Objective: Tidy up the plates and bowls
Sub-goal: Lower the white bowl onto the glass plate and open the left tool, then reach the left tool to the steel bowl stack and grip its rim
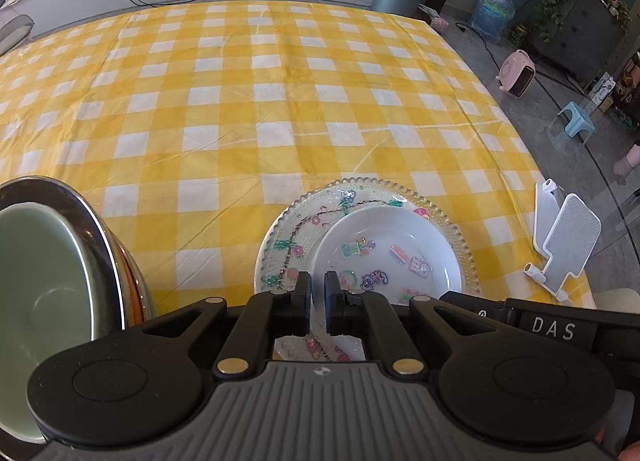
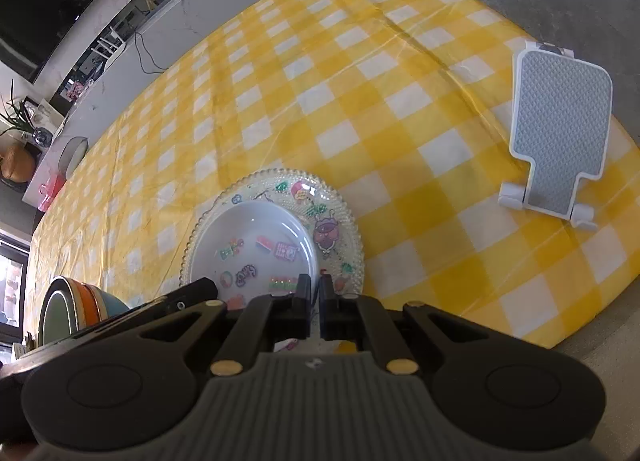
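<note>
While both tools grip its rim, white bowl [image 2: 256, 245] w/ stickers sits in beaded glass plate [image 2: 336, 221].

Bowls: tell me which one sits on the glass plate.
The white bowl with cartoon stickers inside; it rests on the beaded glass plate. The green bowl is nested in a separate stack at the left.

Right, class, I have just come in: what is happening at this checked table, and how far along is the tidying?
A person works two handheld grippers. The left gripper and right gripper each pinch the near rim of the white sticker bowl, which sits inside the clear glass plate on the yellow checked cloth. A stack of bowls stands to the left, and a white stand to the right.
</note>
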`<state>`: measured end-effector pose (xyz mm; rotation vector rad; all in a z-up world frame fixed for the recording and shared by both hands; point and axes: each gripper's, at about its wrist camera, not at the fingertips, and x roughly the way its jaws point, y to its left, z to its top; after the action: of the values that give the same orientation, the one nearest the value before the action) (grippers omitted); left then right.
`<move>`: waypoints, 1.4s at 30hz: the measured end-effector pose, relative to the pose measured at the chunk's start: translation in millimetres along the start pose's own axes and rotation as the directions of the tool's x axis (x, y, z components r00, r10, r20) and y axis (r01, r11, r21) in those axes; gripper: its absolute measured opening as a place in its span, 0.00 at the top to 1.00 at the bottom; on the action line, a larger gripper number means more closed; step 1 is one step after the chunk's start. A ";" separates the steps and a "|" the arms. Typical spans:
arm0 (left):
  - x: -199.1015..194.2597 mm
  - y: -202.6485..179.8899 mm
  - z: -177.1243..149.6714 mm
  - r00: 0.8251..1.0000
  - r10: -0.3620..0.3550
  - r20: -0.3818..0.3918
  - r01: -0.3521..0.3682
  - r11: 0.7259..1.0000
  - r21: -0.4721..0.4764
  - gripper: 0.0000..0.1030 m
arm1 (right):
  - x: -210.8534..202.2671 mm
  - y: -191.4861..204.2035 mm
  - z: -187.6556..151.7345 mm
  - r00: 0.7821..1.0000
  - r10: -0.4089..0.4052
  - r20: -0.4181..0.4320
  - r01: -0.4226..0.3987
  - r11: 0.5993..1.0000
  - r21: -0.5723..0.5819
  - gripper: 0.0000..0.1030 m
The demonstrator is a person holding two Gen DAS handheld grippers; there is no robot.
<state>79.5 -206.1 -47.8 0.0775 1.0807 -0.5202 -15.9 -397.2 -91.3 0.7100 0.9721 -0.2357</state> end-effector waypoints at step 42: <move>-84.8 -3.8 -2.9 0.981 -0.032 0.189 -0.001 0.986 0.168 0.57 | -43.1 13.4 -16.1 0.977 -0.058 0.205 0.072 0.995 -0.064 0.51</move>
<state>44.7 -177.4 24.1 0.1636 0.8487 -0.6197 -44.4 -382.0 -55.8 0.5775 0.8051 -0.3233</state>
